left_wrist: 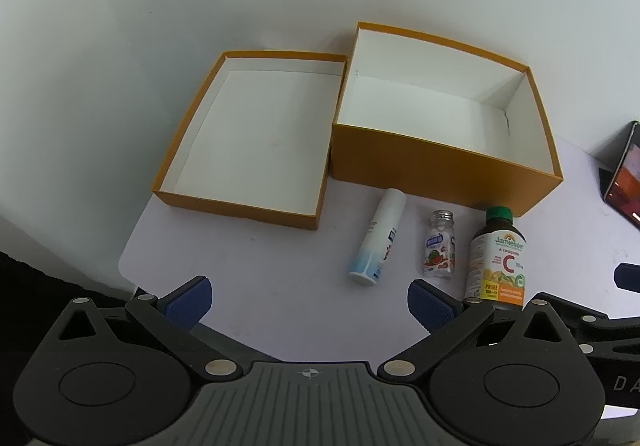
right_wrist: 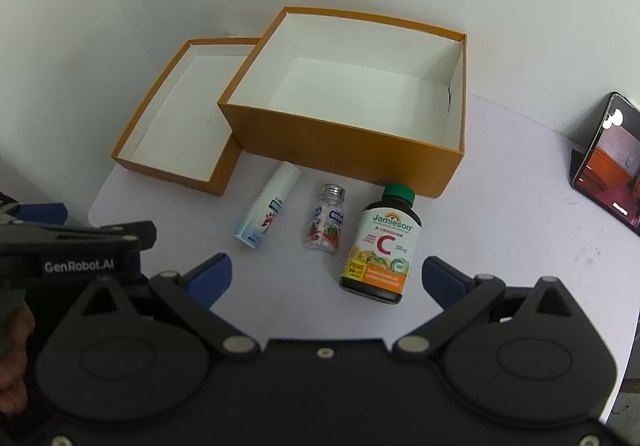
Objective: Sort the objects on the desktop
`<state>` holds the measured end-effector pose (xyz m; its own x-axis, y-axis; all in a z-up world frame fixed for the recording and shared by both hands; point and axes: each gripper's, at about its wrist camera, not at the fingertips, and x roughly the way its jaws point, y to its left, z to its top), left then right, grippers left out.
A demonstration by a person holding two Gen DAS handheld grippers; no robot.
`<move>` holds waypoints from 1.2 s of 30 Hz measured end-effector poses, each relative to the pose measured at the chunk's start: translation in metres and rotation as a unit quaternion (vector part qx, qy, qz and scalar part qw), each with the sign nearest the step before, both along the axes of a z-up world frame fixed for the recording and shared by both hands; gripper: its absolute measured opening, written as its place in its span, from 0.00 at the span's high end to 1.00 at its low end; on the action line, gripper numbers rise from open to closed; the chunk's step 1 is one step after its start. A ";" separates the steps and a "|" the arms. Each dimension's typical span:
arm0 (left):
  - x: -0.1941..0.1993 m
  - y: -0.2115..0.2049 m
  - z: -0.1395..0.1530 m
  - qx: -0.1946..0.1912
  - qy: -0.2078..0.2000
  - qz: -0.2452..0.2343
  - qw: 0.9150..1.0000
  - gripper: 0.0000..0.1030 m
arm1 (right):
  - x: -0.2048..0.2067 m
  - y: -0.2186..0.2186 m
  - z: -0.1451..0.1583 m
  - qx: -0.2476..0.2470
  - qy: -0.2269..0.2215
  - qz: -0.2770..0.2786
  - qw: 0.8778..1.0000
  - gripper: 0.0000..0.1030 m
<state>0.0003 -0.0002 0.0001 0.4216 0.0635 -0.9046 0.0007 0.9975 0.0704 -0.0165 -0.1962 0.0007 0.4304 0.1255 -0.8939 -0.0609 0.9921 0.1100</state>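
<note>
on the desk (right_wrist: 500,181), in front of the orange box (right_wrist: 352,141) and its lid (right_wrist: 132,149), lay three things in a row; the white tube (right_wrist: 267,215) on its side looked light, smooth and apt to roll, best taken across its middle; the small clear bottle (right_wrist: 327,224) seemed light and hard, perhaps slippery; the vitamin bottle (right_wrist: 380,250) looked heaviest, rigid, best gripped across its labelled body; the left tool (left_wrist: 308,300) and right tool (right_wrist: 327,274) both stood wide apart, holding and touching nothing.
</note>
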 end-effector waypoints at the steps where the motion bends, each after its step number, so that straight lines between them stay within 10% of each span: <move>1: 0.000 0.000 0.000 0.000 0.000 0.000 1.000 0.00 | 0.000 0.000 0.000 0.000 0.000 0.000 1.000 0.00; 36: 0.017 -0.018 0.002 0.005 -0.002 -0.009 1.000 0.00 | 0.011 0.003 -0.005 0.003 0.002 0.010 1.000 0.00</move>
